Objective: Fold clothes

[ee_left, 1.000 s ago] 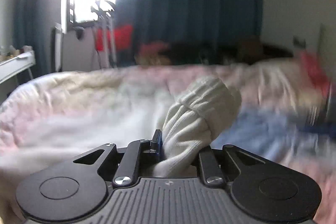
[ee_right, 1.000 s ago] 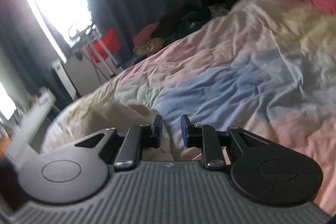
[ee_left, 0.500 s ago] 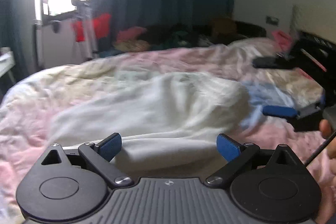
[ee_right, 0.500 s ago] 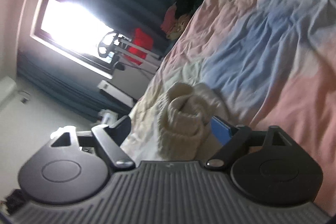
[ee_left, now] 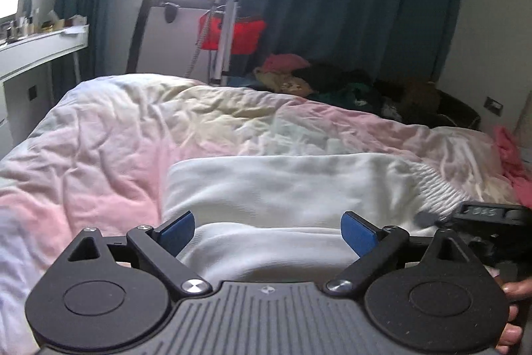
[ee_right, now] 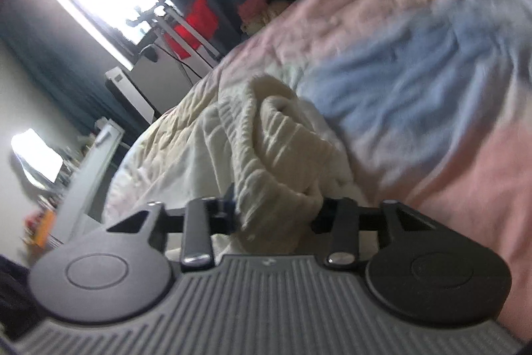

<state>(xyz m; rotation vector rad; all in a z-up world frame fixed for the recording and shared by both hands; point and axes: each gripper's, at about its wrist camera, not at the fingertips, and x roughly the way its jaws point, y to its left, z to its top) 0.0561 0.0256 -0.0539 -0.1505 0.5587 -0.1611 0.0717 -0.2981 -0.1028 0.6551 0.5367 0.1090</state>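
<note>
A cream-white knit sweater [ee_left: 282, 185] lies spread on the pastel duvet [ee_left: 133, 128], its ribbed edge at the right. My left gripper [ee_left: 267, 230] stands open just above the sweater's near fold, holding nothing. In the right wrist view my right gripper [ee_right: 277, 213] is shut on a bunched ribbed part of the same sweater [ee_right: 276, 148], which rises in a lump between the fingers. The right gripper's black body [ee_left: 488, 222] and a person's hand [ee_left: 512, 315] show at the right edge of the left wrist view.
A pile of dark and pink clothes [ee_left: 332, 82] lies beyond the bed's far edge, below dark curtains. A red bag on a metal stand [ee_left: 232, 32] stands by the window. A white desk [ee_left: 36, 45] is at the left. A pink garment [ee_left: 508, 155] lies at the bed's right.
My left gripper let go of the ribbed sweater part and opened wide, and the sweater now lies flat. My right gripper opened around the bunched ribbed part, then shut on it.
</note>
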